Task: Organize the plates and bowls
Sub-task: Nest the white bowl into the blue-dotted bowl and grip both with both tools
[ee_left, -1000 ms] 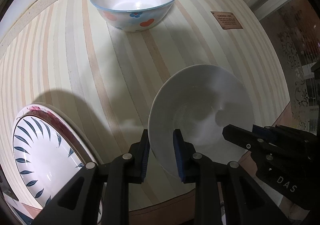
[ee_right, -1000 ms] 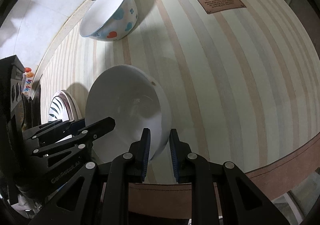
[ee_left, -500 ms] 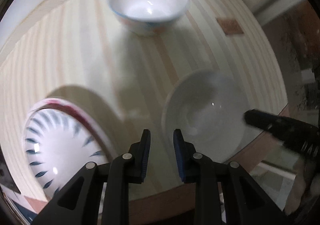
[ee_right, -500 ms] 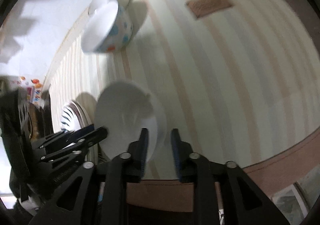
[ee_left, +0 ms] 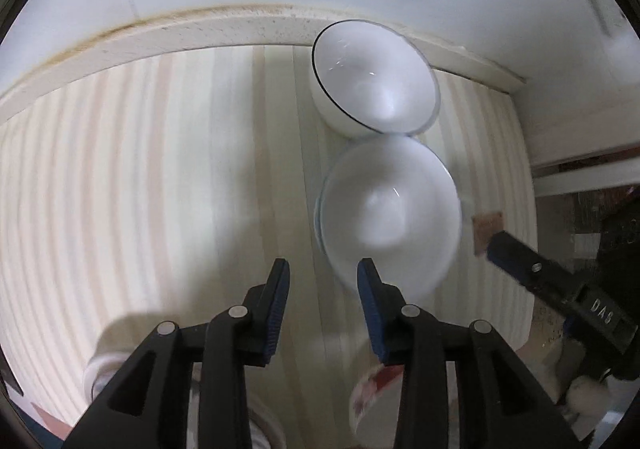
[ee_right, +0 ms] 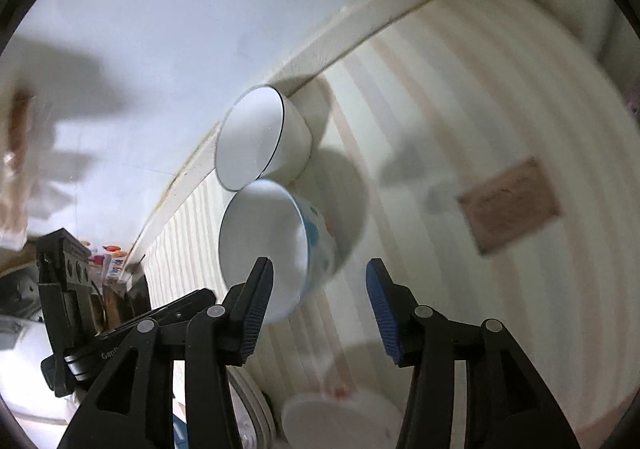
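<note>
– Left gripper [ee_left: 323, 269]: fingers spread wide, nothing between them. Right gripper [ee_right: 320, 269]: likewise parted and empty.

– Changed since a second ago?

– Then clamped, one gripper on each side of the plain white bowl's [ee_left: 390, 217] rim. Now let go and pulled back. Bowl found just ahead of the left gripper's right finger, apparently nested in the patterned bowl [ee_right: 320, 233]; a second bluish rim visible beneath its left edge.

– Meaning for the task?

– Judged as one stacking step done. Both grippers free for the next piece.

– Count?

– Bowls: three. Two in the near stack, plus one dark-rimmed bowl [ee_left: 372, 85] farther ahead, touching or almost touching that stack, hard against the back ledge. Plates: one confirmed, red-edged plate [ee_left: 372, 385], below and behind the left fingertips, blurred. More at the bottom edge possible; cannot tell.

– Anything else?

– One brown label [ee_right: 508, 205] on the striped cloth [ee_left: 160, 189], off to the right of both grippers.
</note>
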### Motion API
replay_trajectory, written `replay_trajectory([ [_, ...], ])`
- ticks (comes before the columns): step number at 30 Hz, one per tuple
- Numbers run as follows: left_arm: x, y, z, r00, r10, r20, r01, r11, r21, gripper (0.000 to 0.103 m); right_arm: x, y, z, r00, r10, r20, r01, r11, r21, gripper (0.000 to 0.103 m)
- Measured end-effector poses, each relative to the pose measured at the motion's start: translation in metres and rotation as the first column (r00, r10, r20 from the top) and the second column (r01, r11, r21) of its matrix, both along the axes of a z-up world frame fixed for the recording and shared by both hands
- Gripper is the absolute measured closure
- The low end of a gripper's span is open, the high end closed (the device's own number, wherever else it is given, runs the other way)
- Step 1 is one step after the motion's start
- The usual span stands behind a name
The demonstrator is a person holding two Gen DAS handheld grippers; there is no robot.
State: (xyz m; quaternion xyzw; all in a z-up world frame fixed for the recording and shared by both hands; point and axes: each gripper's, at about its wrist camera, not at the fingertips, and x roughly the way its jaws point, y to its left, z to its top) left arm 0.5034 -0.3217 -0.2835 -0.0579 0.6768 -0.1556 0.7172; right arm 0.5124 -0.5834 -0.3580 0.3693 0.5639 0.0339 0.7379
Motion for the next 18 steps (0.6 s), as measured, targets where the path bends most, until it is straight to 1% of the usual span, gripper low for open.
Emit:
replay_trajectory([
  [3, 0.013, -0.008, -0.019, 0.999, -0.019, -0.034, 0.018, 1.000, -0.015, 0.070, 0.021, 0.010, -0.024, 0.999, 0.019, -0.041, -0.019, 1.000, 0.002, 0.052],
  [4, 0.019, -0.014, -0.028, 0.998, -0.024, -0.051, 0.023, 1.000, -0.018, 0.071, 0.025, 0.012, -0.030, 0.998, 0.026, -0.049, -0.026, 1.000, -0.002, 0.056],
  [5, 0.021, -0.015, -0.033, 0.998, -0.023, -0.058, 0.022, 1.000, -0.016, 0.075, 0.030, 0.015, -0.036, 0.998, 0.033, -0.056, -0.033, 0.999, -0.007, 0.063],
  [6, 0.023, -0.017, -0.037, 0.998, -0.024, -0.062, 0.023, 1.000, -0.017, 0.083, 0.033, 0.018, -0.040, 0.997, 0.041, -0.062, -0.042, 0.999, -0.014, 0.082],
  [7, 0.024, -0.019, -0.040, 0.998, -0.030, -0.062, 0.030, 1.000, -0.005, 0.083, 0.036, 0.020, -0.044, 0.997, 0.051, -0.066, -0.052, 0.998, -0.018, 0.087],
  [13, 0.022, -0.024, -0.042, 0.998, -0.053, -0.033, 0.054, 0.998, 0.018, 0.084, 0.037, 0.032, -0.042, 0.996, 0.070, -0.054, -0.075, 0.993, -0.094, 0.089],
  [18, 0.019, -0.023, -0.035, 0.997, -0.070, -0.017, 0.071, 0.997, 0.024, 0.084, 0.032, 0.032, -0.037, 0.995, 0.080, -0.051, -0.085, 0.991, -0.103, 0.089],
])
